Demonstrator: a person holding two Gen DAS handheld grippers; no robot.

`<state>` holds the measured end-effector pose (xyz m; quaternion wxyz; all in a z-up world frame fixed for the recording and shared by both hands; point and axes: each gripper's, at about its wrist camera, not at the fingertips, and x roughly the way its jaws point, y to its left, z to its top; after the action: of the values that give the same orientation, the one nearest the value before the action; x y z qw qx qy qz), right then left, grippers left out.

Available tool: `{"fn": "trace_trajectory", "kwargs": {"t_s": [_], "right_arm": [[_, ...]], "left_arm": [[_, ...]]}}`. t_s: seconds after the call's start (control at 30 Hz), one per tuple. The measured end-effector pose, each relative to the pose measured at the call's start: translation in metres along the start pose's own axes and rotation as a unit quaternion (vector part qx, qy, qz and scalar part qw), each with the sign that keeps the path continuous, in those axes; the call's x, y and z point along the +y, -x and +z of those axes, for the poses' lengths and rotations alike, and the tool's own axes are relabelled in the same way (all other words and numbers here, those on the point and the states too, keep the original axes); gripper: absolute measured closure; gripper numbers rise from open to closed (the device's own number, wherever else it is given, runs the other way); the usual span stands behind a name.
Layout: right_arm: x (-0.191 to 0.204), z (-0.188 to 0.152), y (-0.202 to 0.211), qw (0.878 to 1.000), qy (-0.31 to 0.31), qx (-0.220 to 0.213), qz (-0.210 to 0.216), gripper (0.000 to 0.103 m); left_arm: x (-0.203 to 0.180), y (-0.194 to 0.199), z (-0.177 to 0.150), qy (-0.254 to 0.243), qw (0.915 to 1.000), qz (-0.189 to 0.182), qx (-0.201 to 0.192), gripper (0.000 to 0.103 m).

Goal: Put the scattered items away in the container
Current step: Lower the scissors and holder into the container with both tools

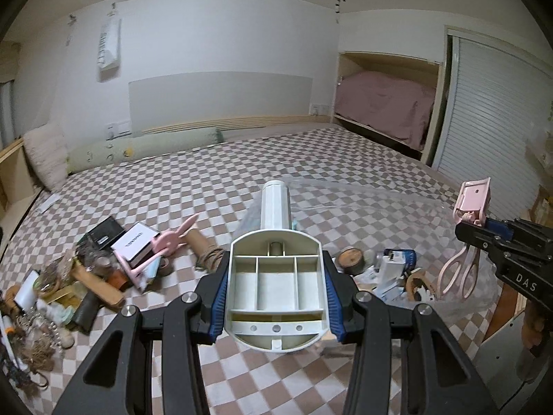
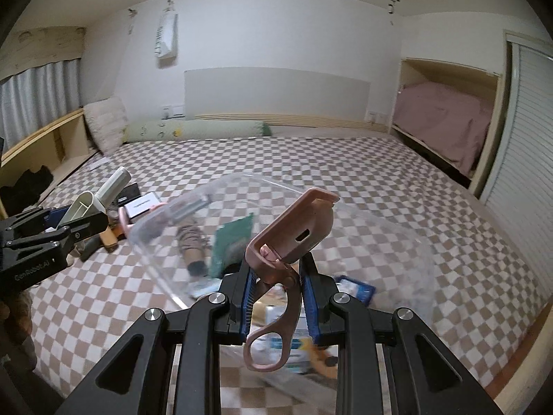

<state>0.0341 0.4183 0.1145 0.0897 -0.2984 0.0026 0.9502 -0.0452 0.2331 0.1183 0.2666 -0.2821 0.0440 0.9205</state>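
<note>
My left gripper [image 1: 276, 294] is shut on a white plastic stand with a round post [image 1: 275, 276] and holds it above the checkered bed; it also shows in the right wrist view [image 2: 90, 204]. My right gripper [image 2: 276, 294] is shut on pink scissors in a pink sheath [image 2: 288, 242], held over the clear plastic container [image 2: 397, 242]. The scissors also show in the left wrist view [image 1: 465, 252]. The container [image 1: 363, 204] holds several items, among them a blue-edged packet [image 2: 357, 287]. A heap of scattered items [image 1: 86, 276] lies at the left.
The heap includes a pink rabbit-shaped thing [image 1: 169, 242], a white box [image 1: 133, 242], a cardboard tube with twine [image 1: 204, 249] and keyrings [image 1: 38, 332]. A green bolster [image 1: 145, 147] lies at the bed's head. A louvred door [image 1: 490, 131] stands at the right.
</note>
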Motion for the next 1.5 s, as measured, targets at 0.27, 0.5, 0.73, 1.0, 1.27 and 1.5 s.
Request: {"fn": "trace_trajectory", "kwargs": {"t_s": [0.27,0.5,0.73,1.0,1.27,1.5], "right_arm": [[-0.038,-0.005,-0.015,0.999,-0.023,0.016,-0.021,0.077],[-0.059,-0.019,-0.040,0.998,-0.040,0.051,-0.024,0.077],[-0.055,-0.028,-0.053,0.996,-0.022,0.078,-0.025,0.077],[-0.058,-0.034,-0.071,0.991,-0.015,0.125,-0.038,0.077],[-0.059,-0.039,-0.081,0.986,-0.015,0.167,-0.019,0.077],[-0.056,-0.040,-0.083,0.983,-0.006,0.181,-0.005,0.077]], "left_arm": [[-0.032,-0.034,0.007,-0.021,0.9996,-0.016,0.014,0.057],[-0.060,-0.064,0.007,-0.026,0.9986,-0.035,0.029,0.057],[-0.080,-0.087,0.003,-0.033,0.9975,-0.043,0.045,0.057],[-0.083,-0.101,0.000,-0.037,0.9970,-0.043,0.052,0.057],[-0.083,-0.109,-0.005,-0.037,0.9967,-0.041,0.060,0.057],[-0.082,-0.112,-0.009,-0.034,0.9963,-0.041,0.067,0.057]]}}
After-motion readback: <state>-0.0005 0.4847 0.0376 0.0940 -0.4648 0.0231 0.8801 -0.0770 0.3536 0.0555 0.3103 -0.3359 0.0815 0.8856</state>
